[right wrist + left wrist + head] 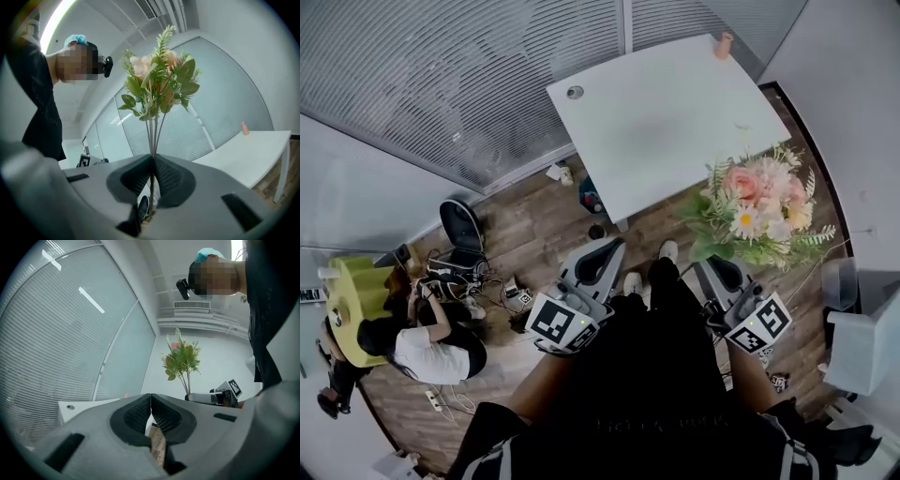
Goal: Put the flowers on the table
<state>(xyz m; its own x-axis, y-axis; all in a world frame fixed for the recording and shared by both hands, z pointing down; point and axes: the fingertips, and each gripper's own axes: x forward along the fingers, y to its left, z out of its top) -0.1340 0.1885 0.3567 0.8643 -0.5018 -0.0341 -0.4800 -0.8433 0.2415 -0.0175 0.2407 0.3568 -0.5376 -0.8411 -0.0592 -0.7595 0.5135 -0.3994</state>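
A bunch of pink, white and yellow flowers (757, 203) with green leaves stands upright in my right gripper (719, 269), whose jaws are shut on the thin stems (153, 140). The blooms (157, 77) rise above the jaws in the right gripper view. The flowers hang over the wooden floor, just off the near right corner of the white table (666, 112). My left gripper (605, 255) is shut with nothing in it, held level with the right one. From the left gripper view the bunch (182, 361) shows from the side, above the right gripper (216, 397).
A small peach-coloured object (725, 44) stands at the table's far corner, and a round cable port (575, 92) sits at its left corner. A person (408, 342) crouches on the floor at left among bags and cables (464, 272). Glass walls with blinds (459, 75) run behind the table.
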